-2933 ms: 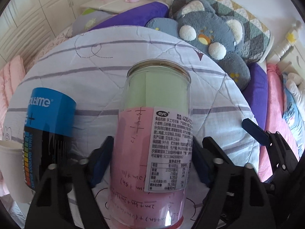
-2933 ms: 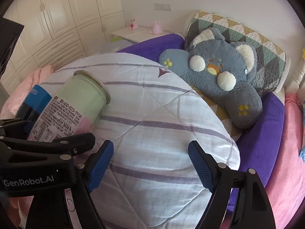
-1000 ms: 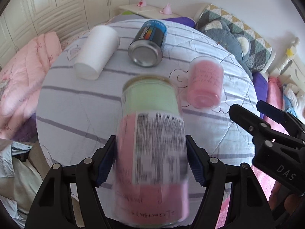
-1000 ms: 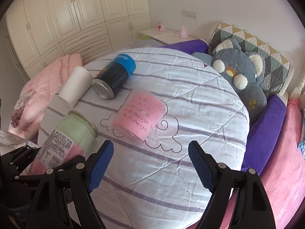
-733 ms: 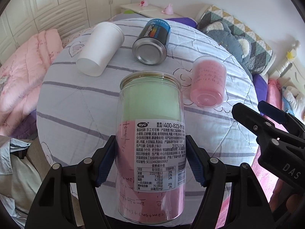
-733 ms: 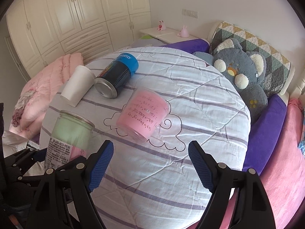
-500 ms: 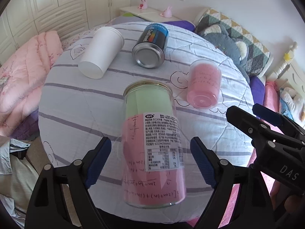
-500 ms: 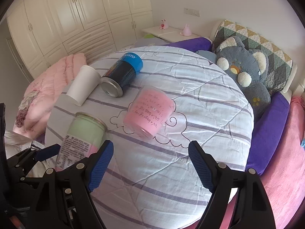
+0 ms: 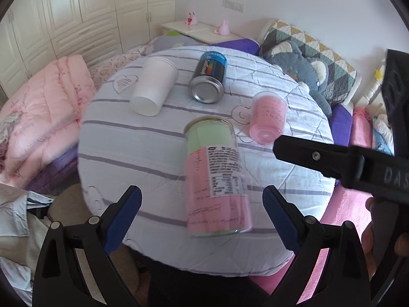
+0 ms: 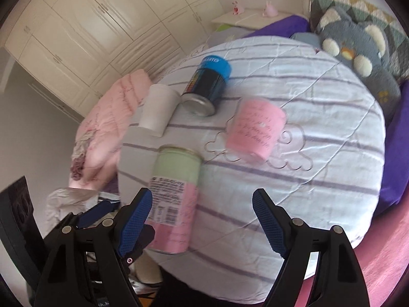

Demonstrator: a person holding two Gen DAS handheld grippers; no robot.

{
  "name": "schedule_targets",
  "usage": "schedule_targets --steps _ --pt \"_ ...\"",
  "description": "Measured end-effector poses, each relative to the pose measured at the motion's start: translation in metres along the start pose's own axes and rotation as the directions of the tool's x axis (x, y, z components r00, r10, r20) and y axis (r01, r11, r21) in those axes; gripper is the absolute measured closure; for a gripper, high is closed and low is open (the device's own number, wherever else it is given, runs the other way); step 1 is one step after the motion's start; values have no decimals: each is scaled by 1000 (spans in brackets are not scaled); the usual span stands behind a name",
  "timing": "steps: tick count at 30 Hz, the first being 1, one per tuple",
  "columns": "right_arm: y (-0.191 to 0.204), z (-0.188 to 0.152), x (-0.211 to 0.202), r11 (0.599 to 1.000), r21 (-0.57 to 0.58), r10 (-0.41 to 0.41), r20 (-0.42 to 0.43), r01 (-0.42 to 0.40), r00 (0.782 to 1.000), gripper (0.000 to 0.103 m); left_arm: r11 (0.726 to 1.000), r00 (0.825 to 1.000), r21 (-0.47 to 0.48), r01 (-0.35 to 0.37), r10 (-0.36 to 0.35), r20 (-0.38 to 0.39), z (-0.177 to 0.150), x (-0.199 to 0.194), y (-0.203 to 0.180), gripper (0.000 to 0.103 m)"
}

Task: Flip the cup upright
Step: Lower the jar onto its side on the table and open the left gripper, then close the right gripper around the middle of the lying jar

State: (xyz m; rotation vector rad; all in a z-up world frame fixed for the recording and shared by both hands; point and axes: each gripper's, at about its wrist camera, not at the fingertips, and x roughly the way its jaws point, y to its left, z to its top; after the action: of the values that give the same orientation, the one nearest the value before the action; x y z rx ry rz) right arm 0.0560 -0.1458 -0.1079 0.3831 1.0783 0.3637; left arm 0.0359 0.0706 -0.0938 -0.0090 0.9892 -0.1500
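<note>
A clear jar point(image 9: 216, 176) with green and pink paper inside and a white label stands upright near the front edge of the round table point(image 9: 122, 138); it also shows in the right wrist view point(image 10: 175, 197). My left gripper point(image 9: 202, 217) is open and empty, pulled back from the jar. My right gripper point(image 10: 202, 220) is open and empty, to the right of the jar. A pink-filled clear cup point(image 9: 267, 116) lies on its side, also in the right wrist view point(image 10: 255, 130).
A white paper cup point(image 9: 153, 87) and a blue-and-black can point(image 9: 208, 76) lie on their sides at the back of the table. A grey plush toy point(image 9: 304, 69) and pillows sit behind. Pink bedding point(image 9: 43, 112) lies to the left.
My left gripper set the jar upright on the table, opened and drew back. My right gripper has shifted toward the left and its view has tilted.
</note>
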Motion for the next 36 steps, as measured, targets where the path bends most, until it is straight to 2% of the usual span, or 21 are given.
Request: schedule_targets --steps 4,7,13,16,22,36 --pt "3 0 10 998 41 56 -46 -54 997 21 1000 1000 15 -24 24 4 -3 -4 3 6" --pt "5 -1 20 996 61 70 -87 -65 994 21 999 999 18 -34 34 -9 -3 -2 8 6" --pt "9 -3 29 997 69 33 -102 -26 994 21 998 998 27 -50 51 -32 -3 6 14 6" --pt "14 -2 30 999 43 -22 -87 26 996 21 998 998 30 -56 57 -41 -4 10 16 6" --pt "25 1 39 997 13 -82 -66 83 994 21 998 997 31 -50 51 -60 -5 17 24 6" --pt "38 6 75 996 25 -85 -123 89 989 21 999 997 49 17 -13 -71 -4 22 30 1"
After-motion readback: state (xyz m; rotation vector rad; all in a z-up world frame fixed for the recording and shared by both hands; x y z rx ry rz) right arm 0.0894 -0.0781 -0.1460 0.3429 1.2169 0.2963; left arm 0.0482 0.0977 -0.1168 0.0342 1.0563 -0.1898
